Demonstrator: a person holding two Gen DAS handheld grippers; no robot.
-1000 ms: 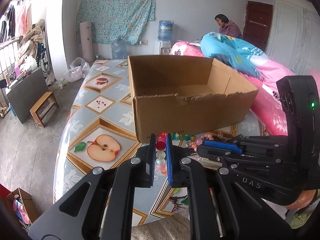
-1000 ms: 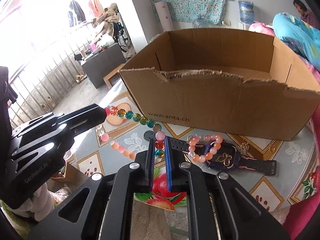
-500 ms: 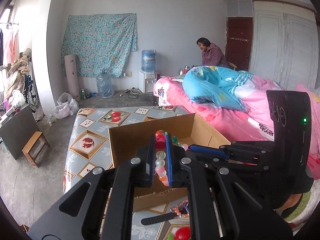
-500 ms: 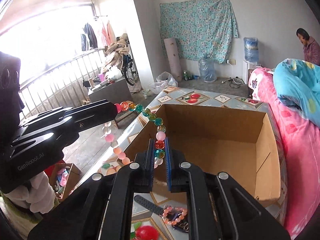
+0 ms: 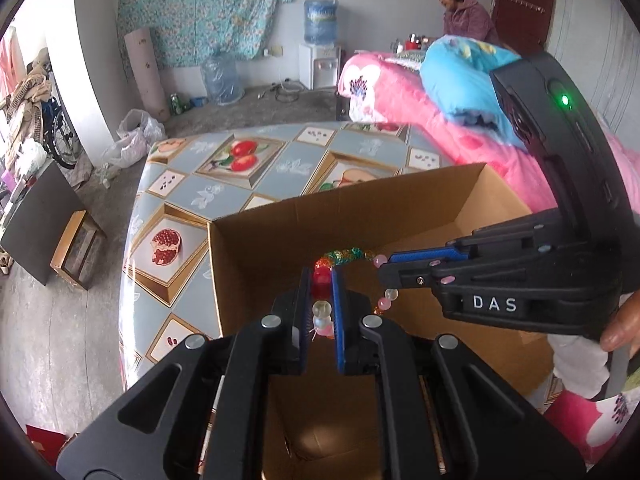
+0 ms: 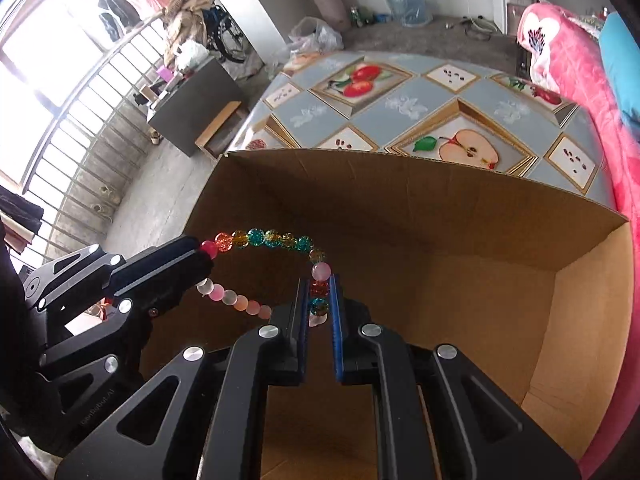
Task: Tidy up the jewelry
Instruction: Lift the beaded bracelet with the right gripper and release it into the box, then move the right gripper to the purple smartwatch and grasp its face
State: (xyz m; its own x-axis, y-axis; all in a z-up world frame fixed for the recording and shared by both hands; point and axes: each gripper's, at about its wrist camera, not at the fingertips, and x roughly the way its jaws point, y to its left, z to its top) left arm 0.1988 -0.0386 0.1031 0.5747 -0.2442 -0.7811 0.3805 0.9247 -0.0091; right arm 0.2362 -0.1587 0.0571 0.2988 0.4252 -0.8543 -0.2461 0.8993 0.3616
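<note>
Grey concrete floor and a pale wall hung with a patterned cloth (image 5: 204, 8) lay far ahead of the left gripper (image 5: 321, 280) in its own view, with a water dispenser (image 5: 319, 46) and a seated person (image 5: 466, 14) beyond a pink bed (image 5: 404, 92). Nearer, a table (image 5: 240, 184) covered in fruit-print oilcloth carried an open cardboard box (image 5: 280, 248), directly under and ahead of the jaws. Those jaws stood narrow, pinched on a bead bracelet (image 5: 322, 284) at a red bead, clear and pink beads trailing back between the pads. To the right of them the right gripper (image 5: 384, 270) reached in, a hand (image 5: 620, 324) visible behind it, clamping the same strand. From the right wrist view, the right gripper (image 6: 320, 292) was likewise narrow, nipping the bead bracelet (image 6: 276, 239) over red and teal beads; the loop arched leftward to the left gripper (image 6: 202, 254), which gripped its other end. Both tools hovered above the cardboard box (image 6: 460, 248), whose bare floor showed below, and the table (image 6: 420, 104) stretched past its far wall, a barred window (image 6: 80, 92) off to the left.
</note>
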